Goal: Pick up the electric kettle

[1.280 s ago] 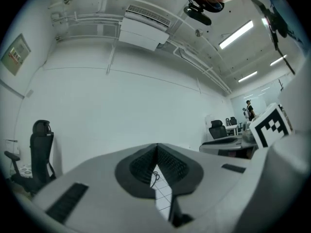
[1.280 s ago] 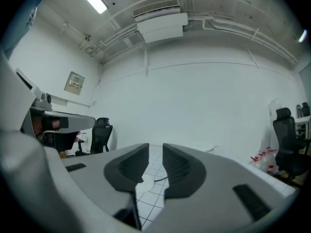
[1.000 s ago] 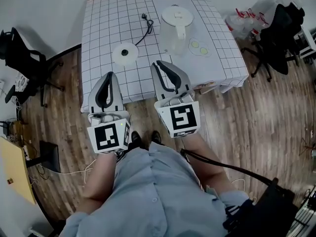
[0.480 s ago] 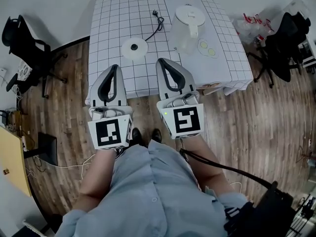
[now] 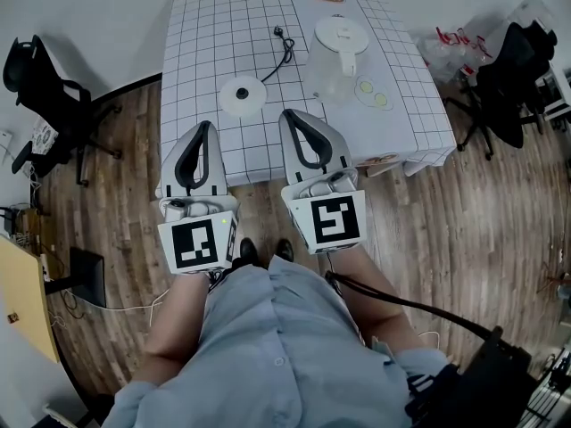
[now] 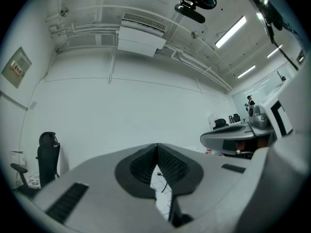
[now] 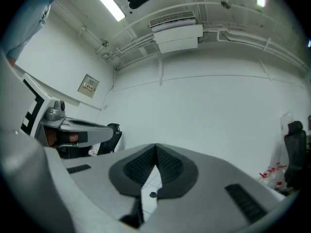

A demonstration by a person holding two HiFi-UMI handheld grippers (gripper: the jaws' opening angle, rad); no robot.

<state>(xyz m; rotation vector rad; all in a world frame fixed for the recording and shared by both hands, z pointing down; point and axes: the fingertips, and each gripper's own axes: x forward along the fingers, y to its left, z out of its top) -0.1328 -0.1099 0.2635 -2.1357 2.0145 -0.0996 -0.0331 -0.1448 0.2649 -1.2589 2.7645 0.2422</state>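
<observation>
Two: left claw (image 5: pixel 206 125) and right claw (image 5: pixel 291 115), both closed empty, before one electric kettle (image 5: pixel 339 41), one round base (image 5: pixel 242 95).

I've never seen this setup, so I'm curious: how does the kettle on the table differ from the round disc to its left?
The kettle stands tall, with a lid and handle; the disc lies flat. The disc has a dark centre and a black cord leading away from it; the kettle has no cord. Both are pale, round from above, and stand apart on the gridded table.
</observation>
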